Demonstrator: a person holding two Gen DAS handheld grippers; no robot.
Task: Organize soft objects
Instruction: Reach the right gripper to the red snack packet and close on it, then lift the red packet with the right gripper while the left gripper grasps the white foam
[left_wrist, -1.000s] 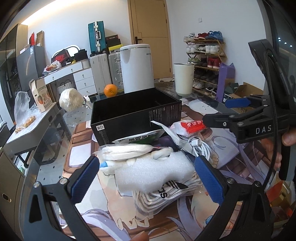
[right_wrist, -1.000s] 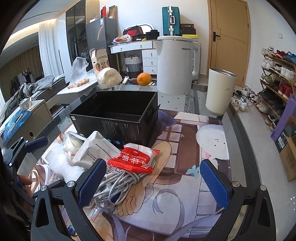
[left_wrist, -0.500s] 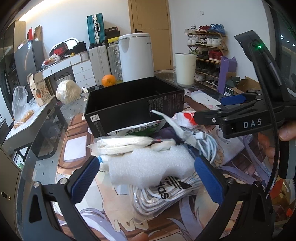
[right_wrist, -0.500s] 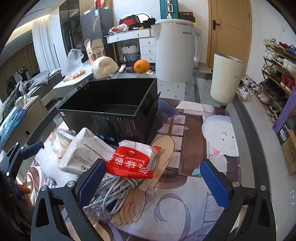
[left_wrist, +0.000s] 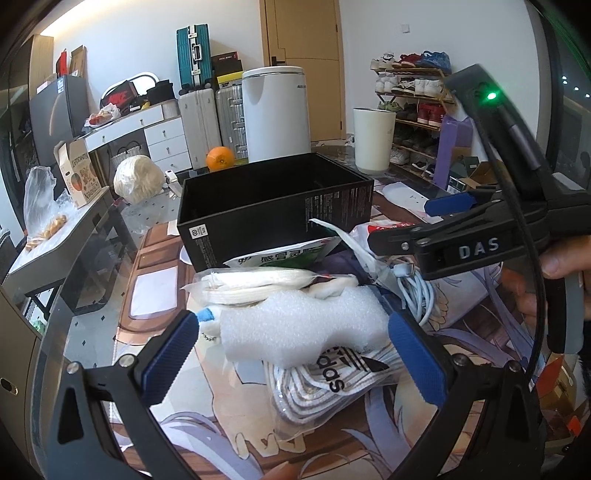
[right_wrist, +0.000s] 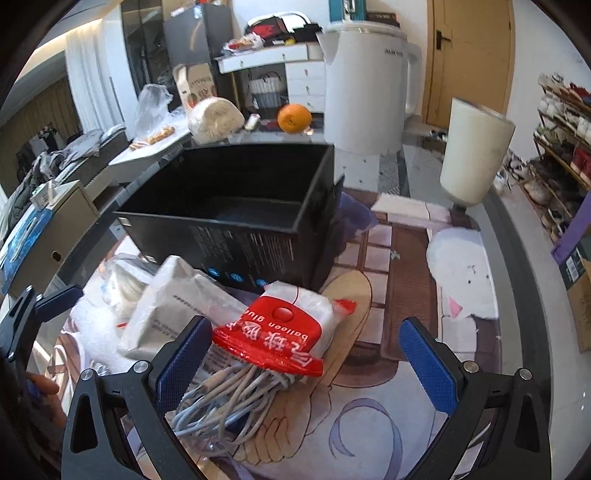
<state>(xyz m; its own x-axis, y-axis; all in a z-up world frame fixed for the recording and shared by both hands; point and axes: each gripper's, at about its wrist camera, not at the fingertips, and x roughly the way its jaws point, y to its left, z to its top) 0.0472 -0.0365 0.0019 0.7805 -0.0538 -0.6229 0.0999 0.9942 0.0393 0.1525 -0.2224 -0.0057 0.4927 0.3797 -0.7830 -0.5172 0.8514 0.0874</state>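
Two grippers hang over one heap of soft things that lies on the printed mat (right_wrist: 369, 435), just in front of the black box (right_wrist: 236, 221). The left gripper (left_wrist: 291, 354) has its fingers spread wide, one on each side of the white foam piece (left_wrist: 303, 325), and they do not press it. The right gripper (right_wrist: 306, 360) is also spread, with the red-topped balloon glue packet (right_wrist: 284, 336) and the grey cable bundle (right_wrist: 229, 398) between its fingers, nothing pinched.

I judge that the step in hand is to take the foam. To do it well, the left gripper should close slowly on the middle of the foam, because it squashes easily and rests on the Adidas bag (left_wrist: 332, 380), which may come up together with it. Then lift straight and carry it over the near wall of the box.

The box stands open, and its inside looks empty as far as I can see. Behind it, near the far edge of the table, stand a white kettle (right_wrist: 365, 92) and a white cup (right_wrist: 472, 151).
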